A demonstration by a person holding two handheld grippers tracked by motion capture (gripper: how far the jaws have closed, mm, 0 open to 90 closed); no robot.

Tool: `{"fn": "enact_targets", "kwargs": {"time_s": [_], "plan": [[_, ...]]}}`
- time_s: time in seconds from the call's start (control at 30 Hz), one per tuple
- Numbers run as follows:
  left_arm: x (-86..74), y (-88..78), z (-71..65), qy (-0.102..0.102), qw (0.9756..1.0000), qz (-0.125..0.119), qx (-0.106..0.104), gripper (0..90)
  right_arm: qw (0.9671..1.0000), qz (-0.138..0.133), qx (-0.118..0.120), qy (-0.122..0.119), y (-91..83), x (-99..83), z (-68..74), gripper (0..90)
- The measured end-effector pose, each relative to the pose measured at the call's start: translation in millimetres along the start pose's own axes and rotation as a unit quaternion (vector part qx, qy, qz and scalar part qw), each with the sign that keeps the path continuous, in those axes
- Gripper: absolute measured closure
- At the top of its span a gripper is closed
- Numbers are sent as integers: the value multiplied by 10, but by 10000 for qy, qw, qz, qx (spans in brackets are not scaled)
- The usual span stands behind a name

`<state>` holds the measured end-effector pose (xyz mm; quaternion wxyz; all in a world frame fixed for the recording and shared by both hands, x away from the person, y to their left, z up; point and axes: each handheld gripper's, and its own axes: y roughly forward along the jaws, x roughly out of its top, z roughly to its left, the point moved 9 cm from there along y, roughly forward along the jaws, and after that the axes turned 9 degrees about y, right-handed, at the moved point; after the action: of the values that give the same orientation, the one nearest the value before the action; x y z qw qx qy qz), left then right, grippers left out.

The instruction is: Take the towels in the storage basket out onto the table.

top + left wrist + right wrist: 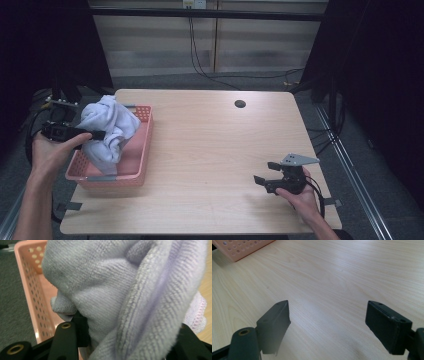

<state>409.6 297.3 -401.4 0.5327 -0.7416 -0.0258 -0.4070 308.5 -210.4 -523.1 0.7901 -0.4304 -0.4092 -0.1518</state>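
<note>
Lavender towel (120, 290) sits clamped between left gripper (95, 135) fingers, above pink basket (142, 150).

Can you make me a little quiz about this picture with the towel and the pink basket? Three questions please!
1. True or false: the left gripper has its jaws closed on the pale towel.
2. What does the bunched towel hang above? A) the pink basket B) the dark round hole in the table C) the floor
3. Fill in the word: the right gripper rests near the table's right edge with its jaws ____ and nothing between them.

Key: 1 true; 2 A; 3 open
</note>
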Motion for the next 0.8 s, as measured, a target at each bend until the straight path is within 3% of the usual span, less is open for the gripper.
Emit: {"fn": "enact_targets", "kwargs": {"time_s": [0.3,0.33,0.37,0.8], "plan": [[147,-98,-144,191,9995,-182,-147,485,10000,-2,23,-16,-9,-2,4,198],[164,-107,-159,118,9996,-233,-141,485,10000,-5,20,5,-12,-2,5,198],[169,-126,-155,207,9995,-207,-123,485,10000,0,18,-9,-15,-3,0,198],[408,-293,-302,275,9978,-597,-123,485,10000,-5,32,-9,-14,-1,5,198]]}}
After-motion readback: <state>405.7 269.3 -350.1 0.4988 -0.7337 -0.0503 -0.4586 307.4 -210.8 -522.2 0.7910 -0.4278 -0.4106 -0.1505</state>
